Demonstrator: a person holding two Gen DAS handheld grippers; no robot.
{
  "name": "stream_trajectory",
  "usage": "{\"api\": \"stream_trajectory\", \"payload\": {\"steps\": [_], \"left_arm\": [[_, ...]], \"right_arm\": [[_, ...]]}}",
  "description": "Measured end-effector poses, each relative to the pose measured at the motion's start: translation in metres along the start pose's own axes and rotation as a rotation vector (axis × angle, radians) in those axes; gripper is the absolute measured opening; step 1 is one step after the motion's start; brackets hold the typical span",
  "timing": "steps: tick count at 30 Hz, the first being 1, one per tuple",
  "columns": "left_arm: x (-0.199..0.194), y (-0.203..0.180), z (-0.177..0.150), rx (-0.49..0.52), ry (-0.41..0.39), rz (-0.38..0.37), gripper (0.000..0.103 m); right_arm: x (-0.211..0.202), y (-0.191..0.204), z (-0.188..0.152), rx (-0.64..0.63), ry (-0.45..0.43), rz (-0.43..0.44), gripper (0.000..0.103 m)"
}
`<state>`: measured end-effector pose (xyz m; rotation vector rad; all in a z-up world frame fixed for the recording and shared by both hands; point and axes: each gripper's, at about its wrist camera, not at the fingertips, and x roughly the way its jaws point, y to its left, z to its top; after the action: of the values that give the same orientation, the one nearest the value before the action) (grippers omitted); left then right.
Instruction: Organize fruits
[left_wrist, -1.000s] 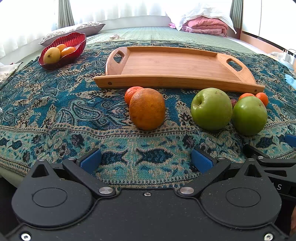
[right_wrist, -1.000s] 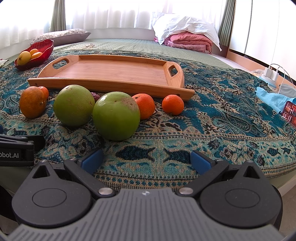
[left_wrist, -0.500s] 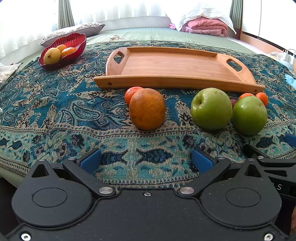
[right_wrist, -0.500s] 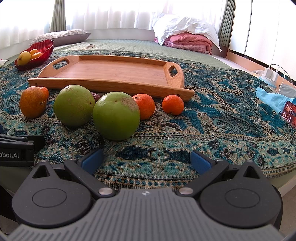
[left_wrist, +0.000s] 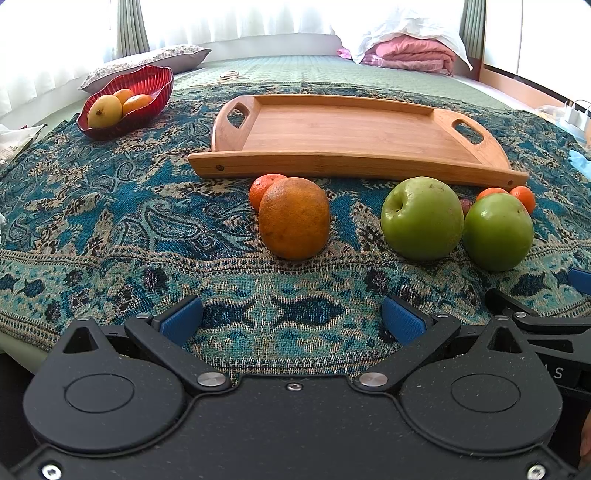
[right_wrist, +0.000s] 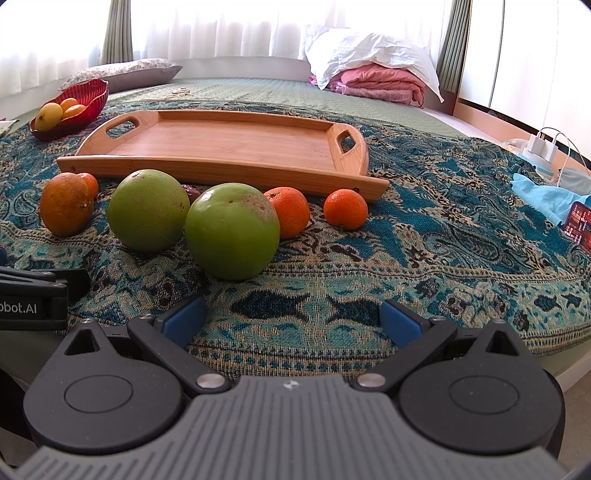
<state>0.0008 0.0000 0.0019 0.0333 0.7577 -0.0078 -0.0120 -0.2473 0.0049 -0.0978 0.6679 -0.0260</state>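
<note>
An empty wooden tray (left_wrist: 347, 129) (right_wrist: 229, 142) lies on the patterned cloth. In front of it sit a large orange (left_wrist: 294, 218) (right_wrist: 65, 204) with a small tangerine (left_wrist: 263, 188) behind it, two green apples (left_wrist: 422, 218) (left_wrist: 497, 232) (right_wrist: 148, 210) (right_wrist: 232, 231), and two more tangerines (right_wrist: 291, 210) (right_wrist: 345, 209). My left gripper (left_wrist: 291, 321) is open and empty, low at the cloth's near edge, facing the orange. My right gripper (right_wrist: 291, 319) is open and empty, near the right apple.
A red bowl (left_wrist: 127, 105) (right_wrist: 74, 110) with yellow and orange fruit stands at the back left. A small dark fruit (right_wrist: 192, 192) lies between the apples. A blue cloth (right_wrist: 543, 192), a phone (right_wrist: 578, 221) and a charger (right_wrist: 543, 146) lie at the right. Pillows and bedding lie behind.
</note>
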Motion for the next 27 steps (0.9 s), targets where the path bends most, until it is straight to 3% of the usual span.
{"api": "stream_trajectory", "payload": {"steps": [14, 23, 27], "left_arm": [[-0.003, 0.004, 0.005, -0.005, -0.014, -0.023, 0.103], [-0.006, 0.013, 0.02, -0.042, -0.076, -0.02, 0.095], [-0.004, 0.018, 0.029, -0.066, -0.113, -0.032, 0.088]], "right_arm": [[-0.005, -0.001, 0.0, 0.018, -0.018, 0.003, 0.103], [-0.013, 0.006, 0.011, 0.021, -0.119, 0.117, 0.1], [-0.012, 0.018, 0.018, -0.017, -0.157, 0.139, 0.094]]}}
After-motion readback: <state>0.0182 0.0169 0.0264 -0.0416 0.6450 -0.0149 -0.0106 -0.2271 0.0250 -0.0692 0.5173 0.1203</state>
